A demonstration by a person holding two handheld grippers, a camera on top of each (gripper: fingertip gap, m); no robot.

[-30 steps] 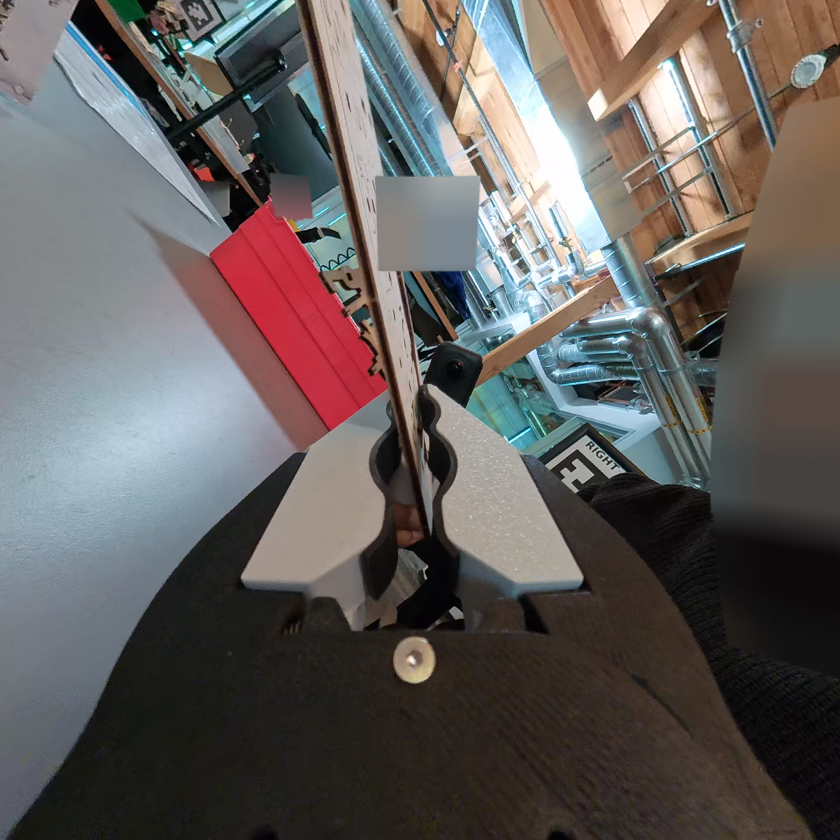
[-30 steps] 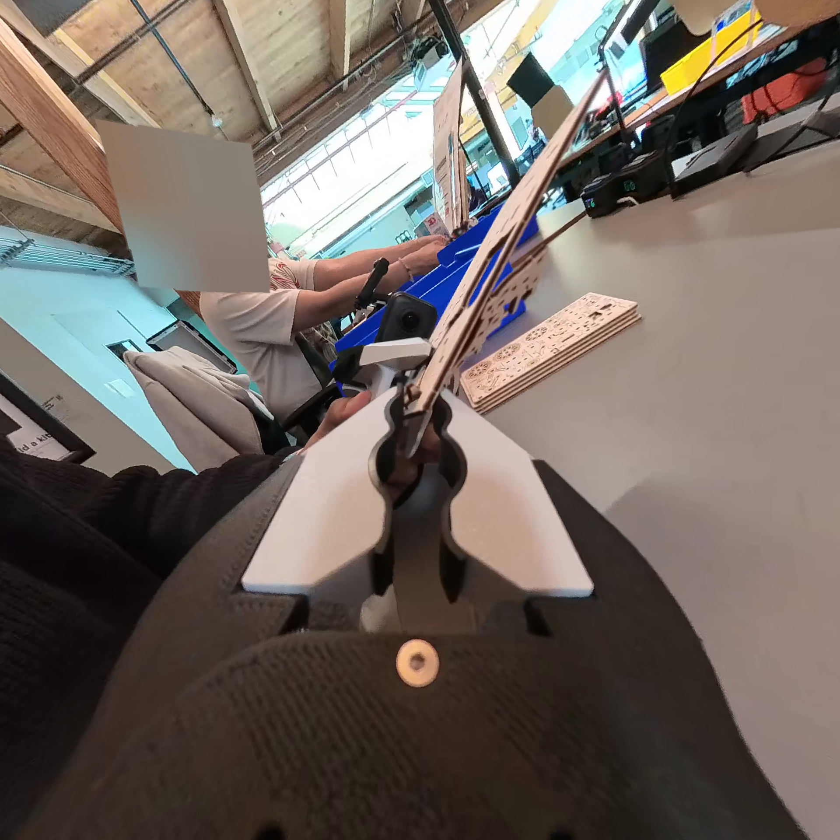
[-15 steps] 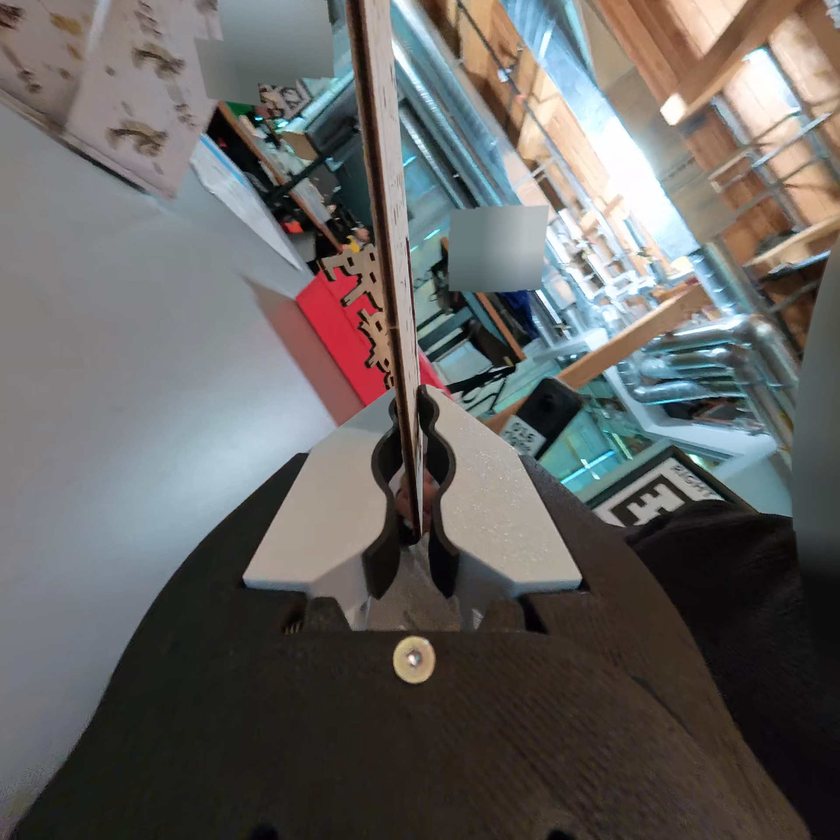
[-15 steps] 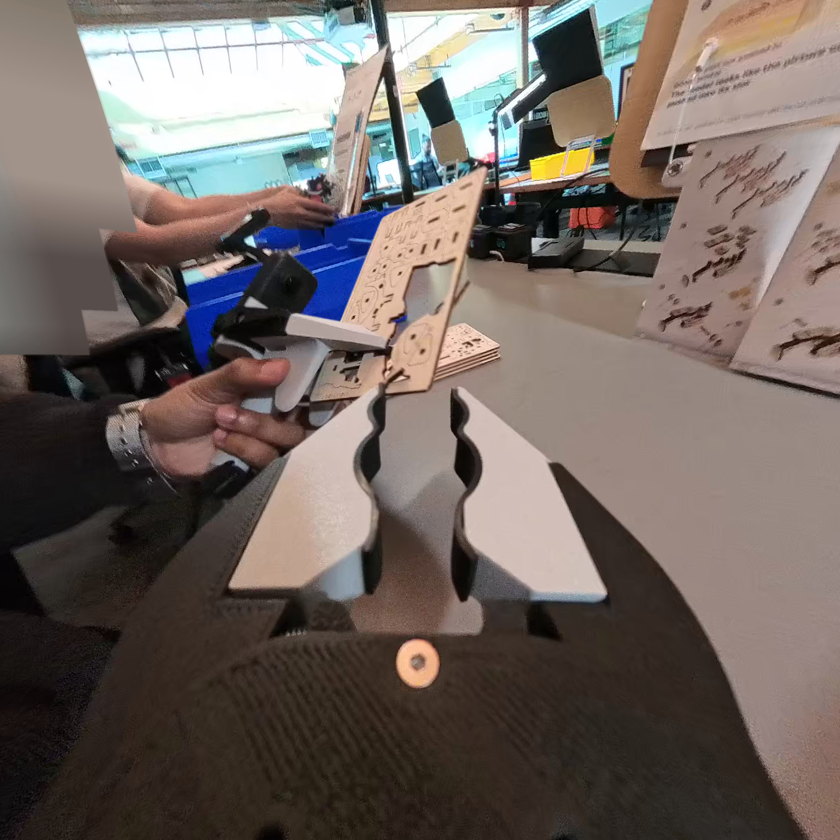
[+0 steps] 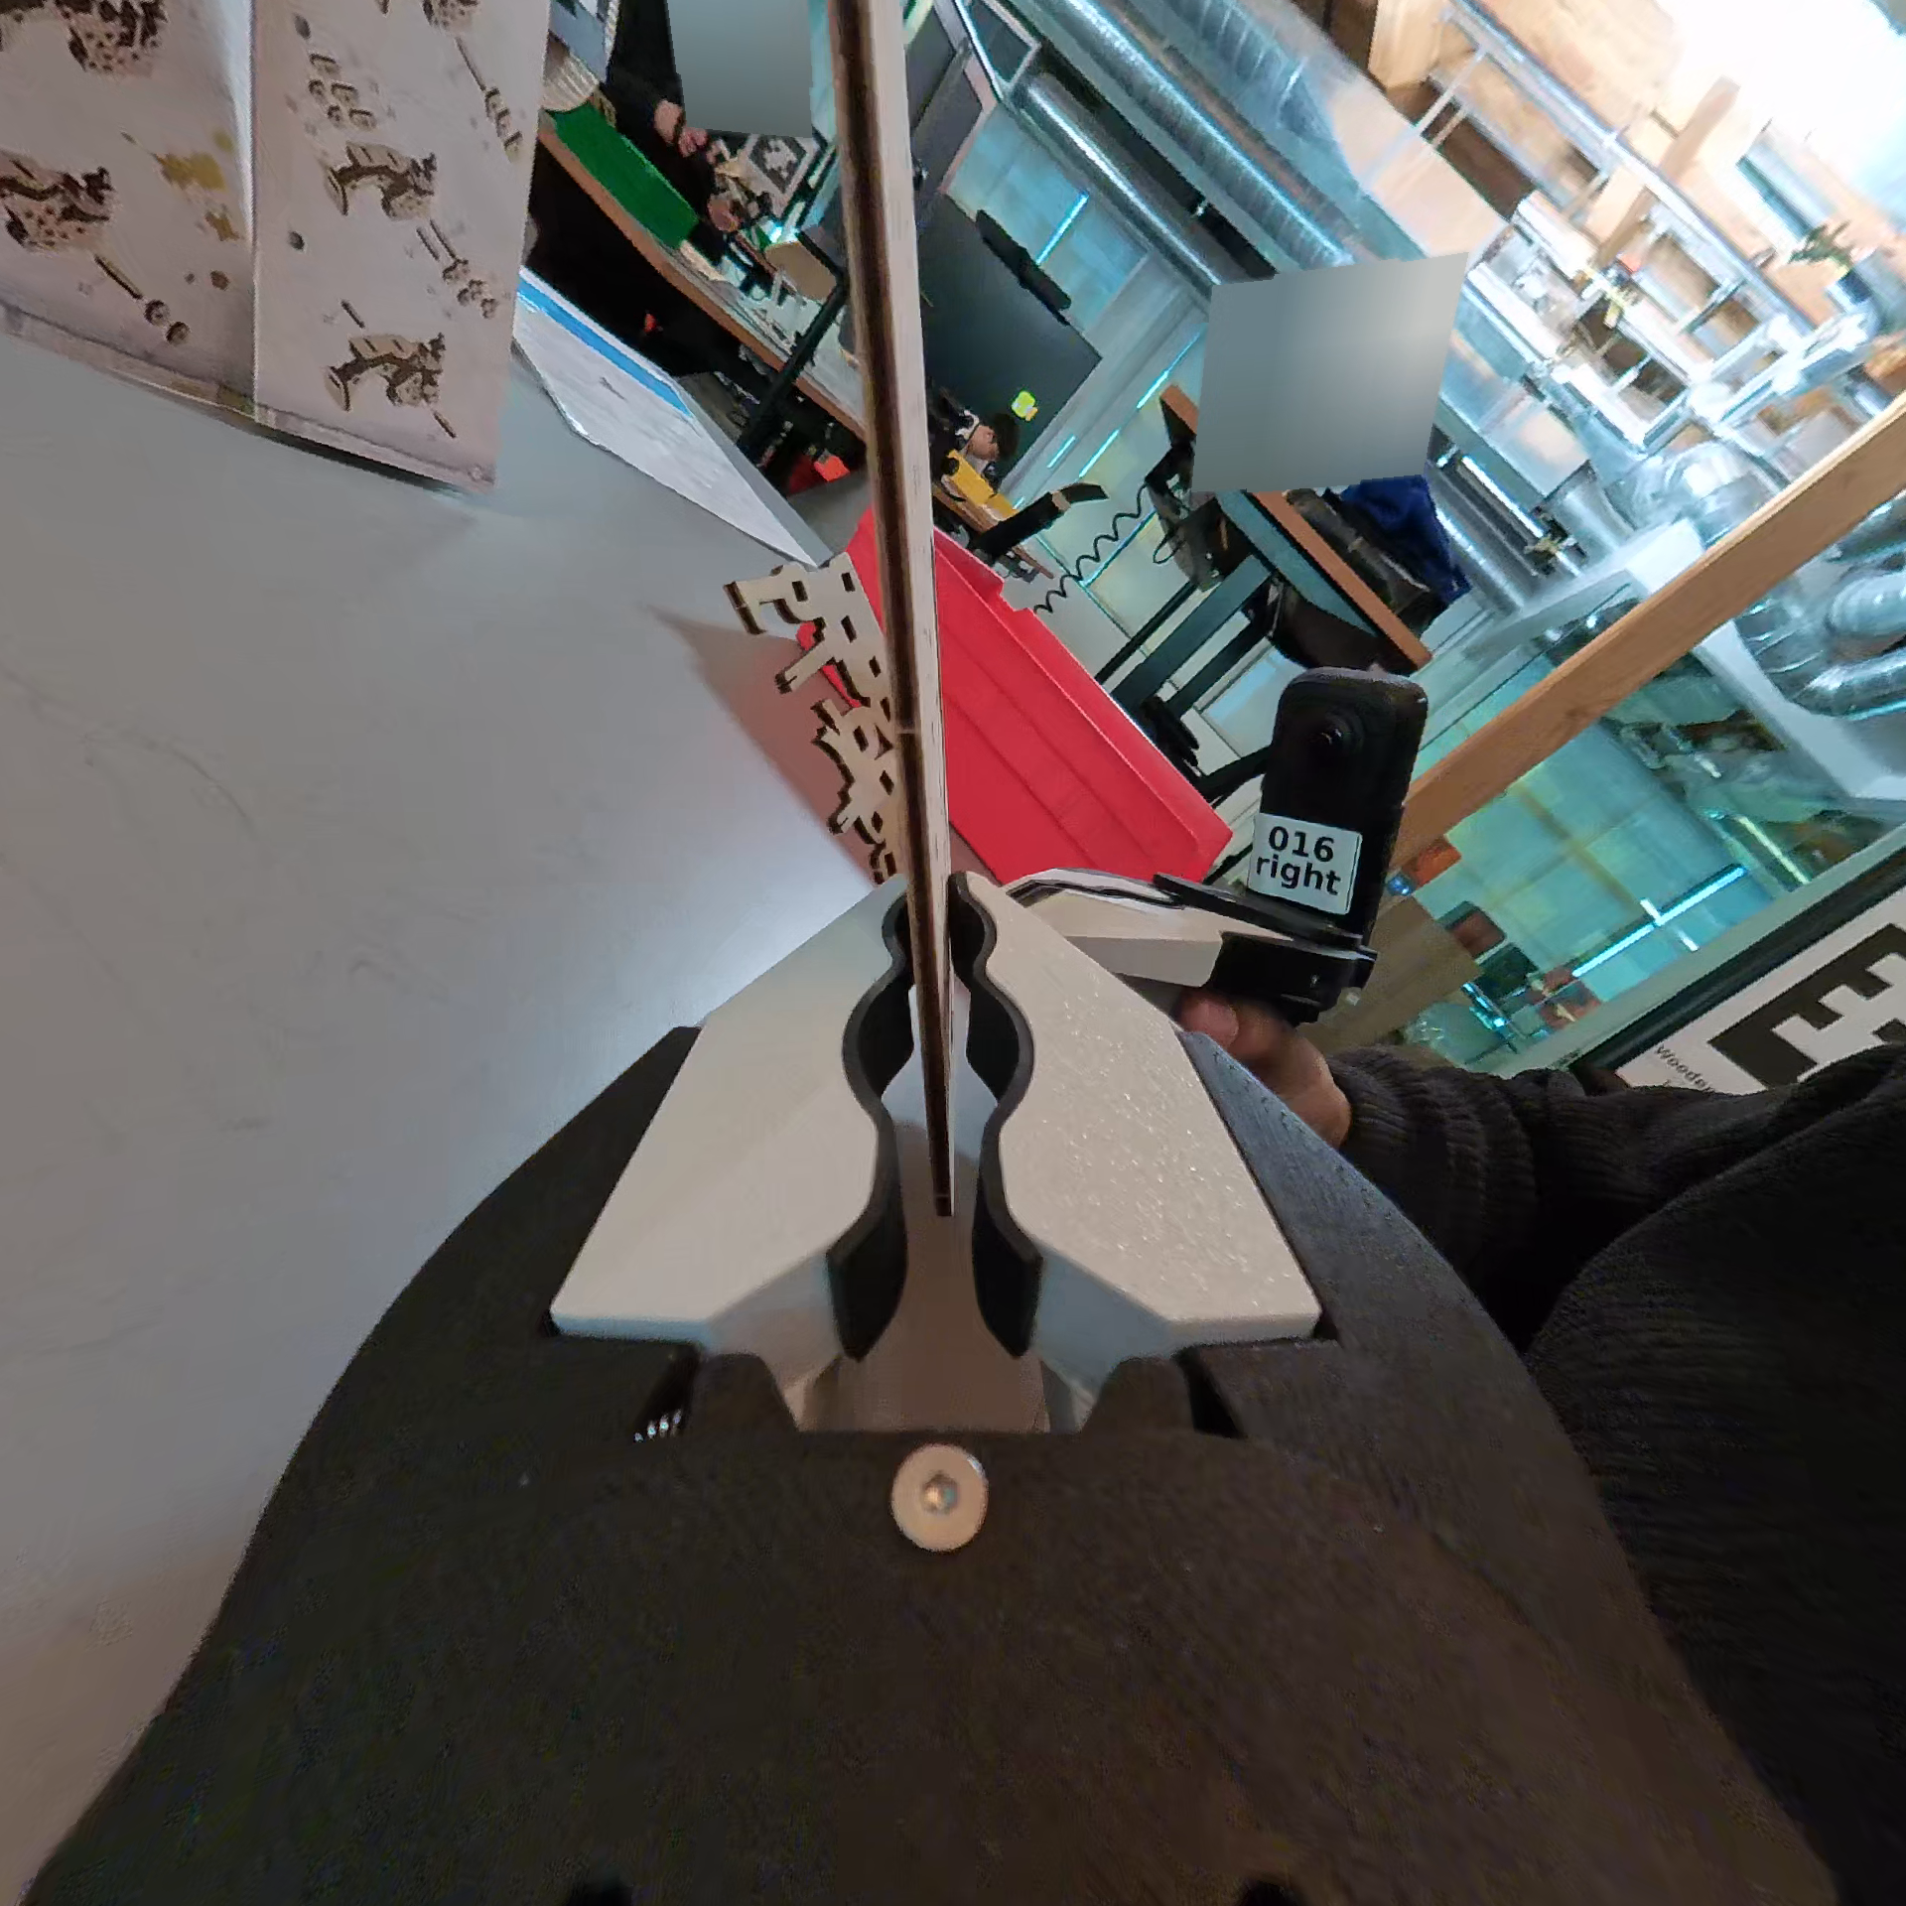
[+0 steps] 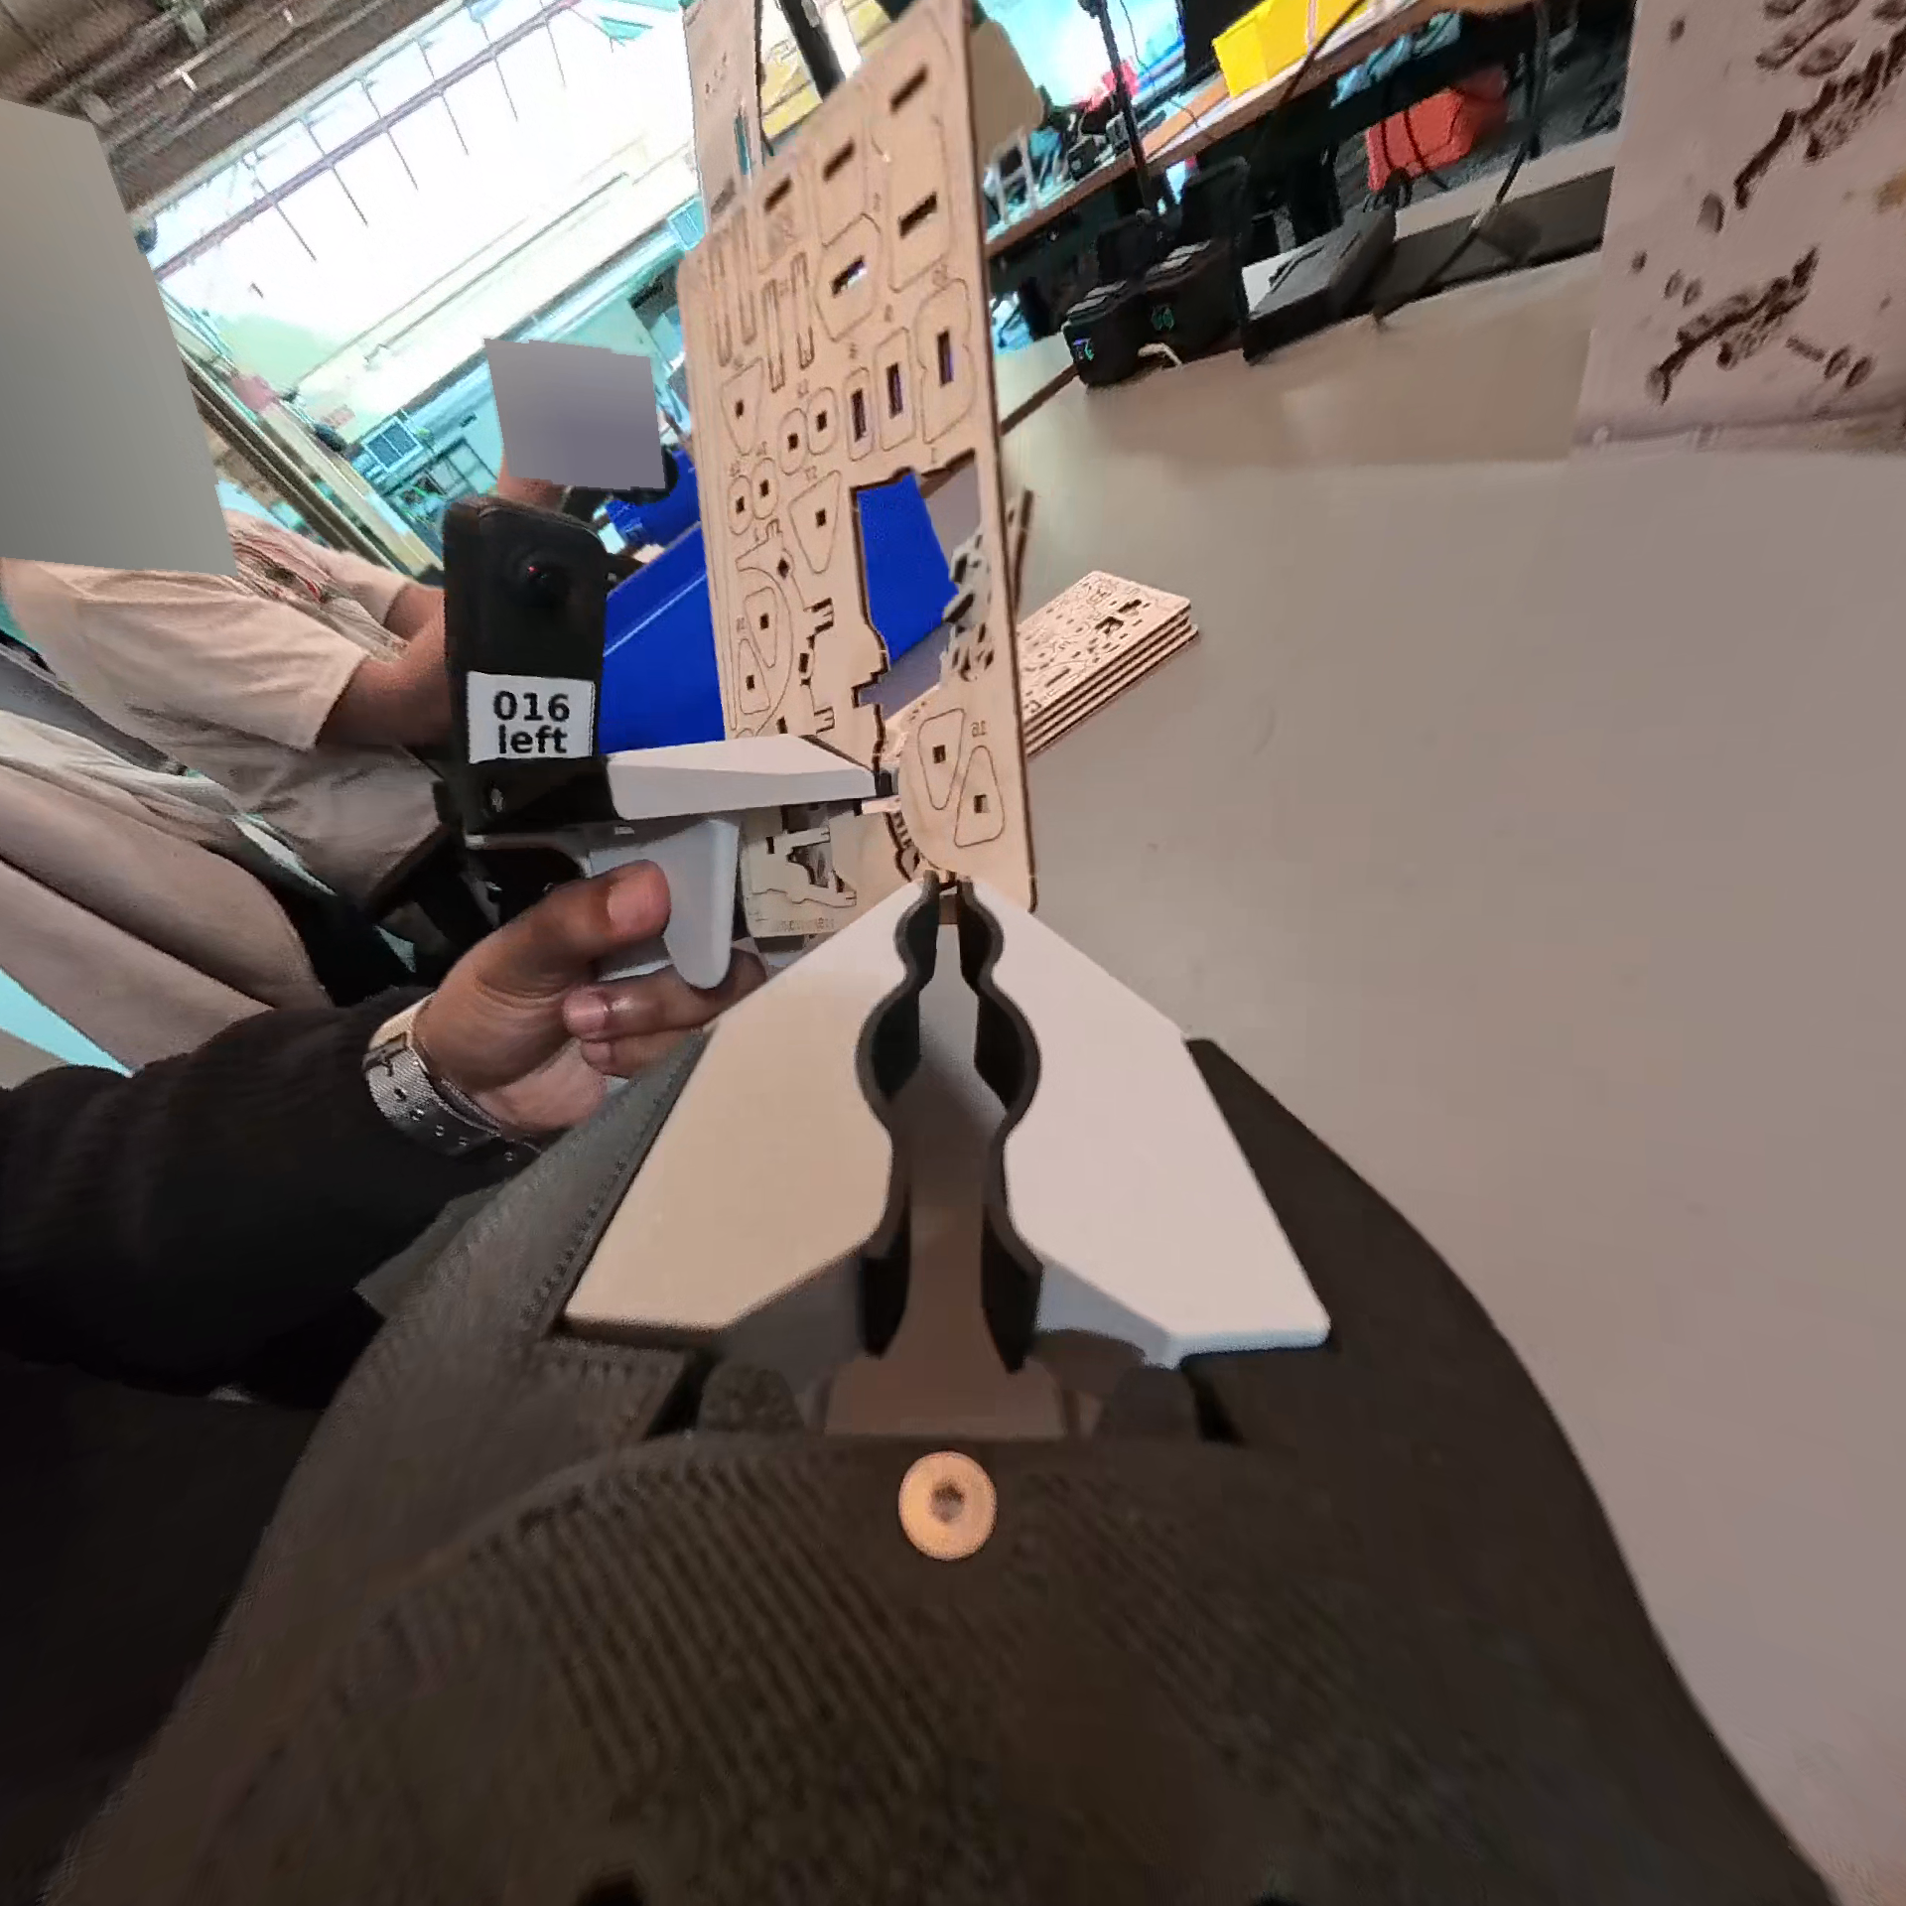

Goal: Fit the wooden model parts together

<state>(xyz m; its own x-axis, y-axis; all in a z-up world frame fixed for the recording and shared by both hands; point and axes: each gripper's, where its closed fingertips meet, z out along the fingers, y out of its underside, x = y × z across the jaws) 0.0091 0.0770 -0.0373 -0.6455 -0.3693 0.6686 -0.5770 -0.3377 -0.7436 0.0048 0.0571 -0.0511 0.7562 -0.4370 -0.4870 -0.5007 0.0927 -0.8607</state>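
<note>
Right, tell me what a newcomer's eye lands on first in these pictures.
First, the laser-cut wooden sheet, held upright above the grey table, with a hole where parts have gone. The left gripper clamps it edge-on in its jaws, while the right gripper has its tips at the sheet's lower edge. Behind, a red bin and a blue bin stand out.

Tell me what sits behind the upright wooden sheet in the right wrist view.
Through the cut-out hole in the wooden sheet a blue bin shows. To its right a stack of flat wooden sheets lies on the grey table. The rest of both is covered.
</note>
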